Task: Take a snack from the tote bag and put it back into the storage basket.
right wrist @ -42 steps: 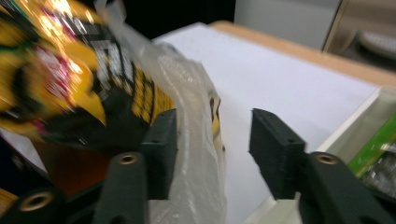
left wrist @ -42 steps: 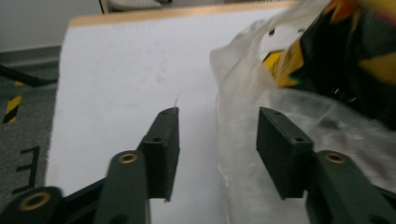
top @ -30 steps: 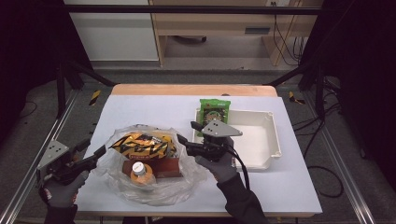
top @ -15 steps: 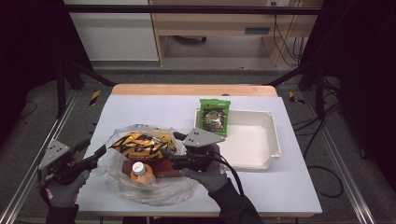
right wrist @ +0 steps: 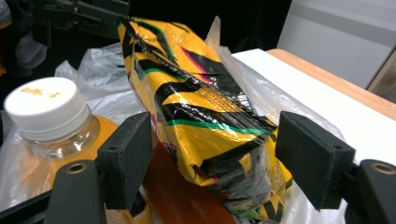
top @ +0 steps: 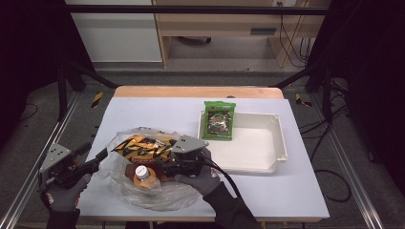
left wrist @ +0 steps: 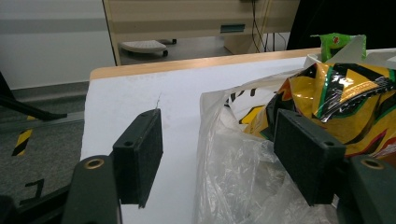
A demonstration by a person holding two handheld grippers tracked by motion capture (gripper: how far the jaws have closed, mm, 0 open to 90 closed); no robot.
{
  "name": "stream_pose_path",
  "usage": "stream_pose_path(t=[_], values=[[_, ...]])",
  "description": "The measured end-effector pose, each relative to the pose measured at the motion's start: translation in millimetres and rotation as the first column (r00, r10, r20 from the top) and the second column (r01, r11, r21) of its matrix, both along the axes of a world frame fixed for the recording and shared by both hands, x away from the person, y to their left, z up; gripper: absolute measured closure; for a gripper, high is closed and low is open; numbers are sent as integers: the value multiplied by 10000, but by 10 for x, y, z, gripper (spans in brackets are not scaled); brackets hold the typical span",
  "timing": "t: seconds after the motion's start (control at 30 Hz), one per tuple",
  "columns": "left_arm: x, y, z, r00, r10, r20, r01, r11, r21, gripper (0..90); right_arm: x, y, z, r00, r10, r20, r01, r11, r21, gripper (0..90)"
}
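Closest in, the right gripper (right wrist: 212, 158) has its jaws spread wide on either side of the yellow-and-black snack bag (right wrist: 205, 116), and they've just been opening further, with the bag's end between the pads but not pinched. That bag sits on top of the stuff in the clear plastic bag (top: 119, 191) near the table's front left. The risk I see: if it clamps now it'll probably grab plastic film along with the snack, so lifting could drag the whole sack and tip the orange bottle (right wrist: 51, 121) right beside it. The left gripper (left wrist: 224, 154) waits open at the sack's edge, holding nothing, so nothing pins it down. Farther off, the white tray (top: 274, 143) already has a green packet (top: 219, 120).
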State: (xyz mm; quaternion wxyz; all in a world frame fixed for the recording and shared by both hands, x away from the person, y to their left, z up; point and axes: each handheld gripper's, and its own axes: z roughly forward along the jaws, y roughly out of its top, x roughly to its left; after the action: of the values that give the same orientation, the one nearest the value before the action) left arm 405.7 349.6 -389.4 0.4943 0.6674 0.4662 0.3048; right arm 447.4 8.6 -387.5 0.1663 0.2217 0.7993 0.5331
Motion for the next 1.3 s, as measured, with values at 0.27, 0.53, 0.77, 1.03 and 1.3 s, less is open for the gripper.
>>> stream_pose_path(t=[0.27, 0.53, 0.77, 1.03, 1.3], values=[[18, -5, -26, 10000, -16, -90, 16, 10000, 42, 326, 76, 120, -125, 9999, -46, 166, 51, 9996, -265, 318], [24, -2, -39, 9999, 13, -132, -12, 10000, 39, 328, 116, 89, -132, 9989, -262, 391, 269, 9995, -190, 557], [24, 6, -41, 9999, 19, -149, -18, 10000, 35, 328, 146, 2, -104, 9995, -129, 303, 114, 9987, 505, 791], [26, -11, -43, 9999, -19, -145, 20, 10000, 81, 328, 164, -131, 1, 9997, -97, 227, 72, 9938, 1106, 834], [29, -48, -46, 9997, -188, -144, 190, 9997, 164, 322, 122, -224, 179, 9994, 114, 330, -173, 9831, 1824, 836]])
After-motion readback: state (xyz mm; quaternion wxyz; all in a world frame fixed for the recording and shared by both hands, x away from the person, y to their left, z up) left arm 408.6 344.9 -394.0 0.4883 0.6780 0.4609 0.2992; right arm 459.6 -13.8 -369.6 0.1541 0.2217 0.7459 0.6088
